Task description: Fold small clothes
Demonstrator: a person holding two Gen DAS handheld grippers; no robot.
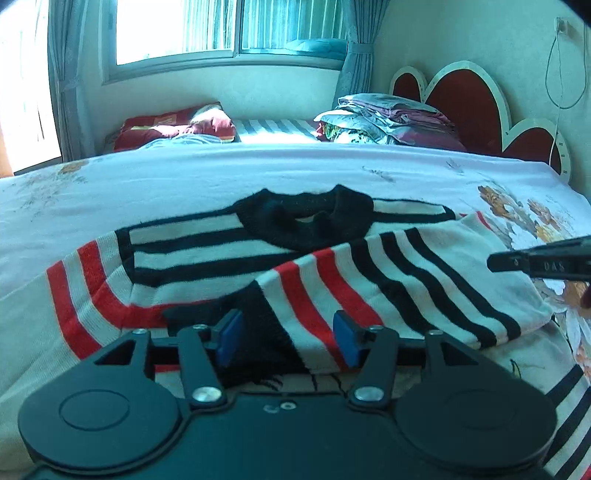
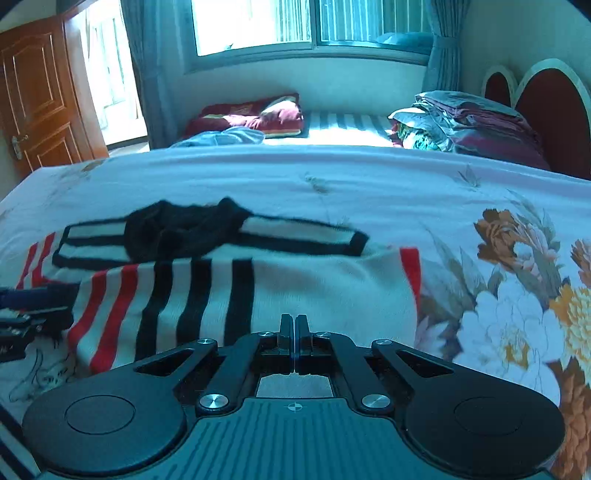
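Observation:
A small white sweater (image 1: 207, 258) with black and red stripes and a black collar (image 1: 306, 218) lies flat on the floral bedsheet (image 1: 221, 173). Its right sleeve (image 1: 388, 280) is folded across the chest, with the black cuff (image 1: 258, 332) between the blue pads (image 1: 229, 332) of my left gripper (image 1: 287, 332). The jaws stand apart and do not pinch the cuff. My right gripper (image 2: 294, 328) is shut with nothing in it, low over the sweater's (image 2: 314, 288) white folded side. Its tip (image 1: 495, 263) shows at the right edge of the left wrist view.
Behind the sweater the bedsheet (image 2: 369, 184) stretches to a dark red pillow (image 2: 258, 114) and a stack of folded bedding (image 2: 461, 122) by the red headboard (image 2: 554, 110). A window (image 2: 295, 22) and curtains fill the back wall. A wooden door (image 2: 37, 92) stands at far left.

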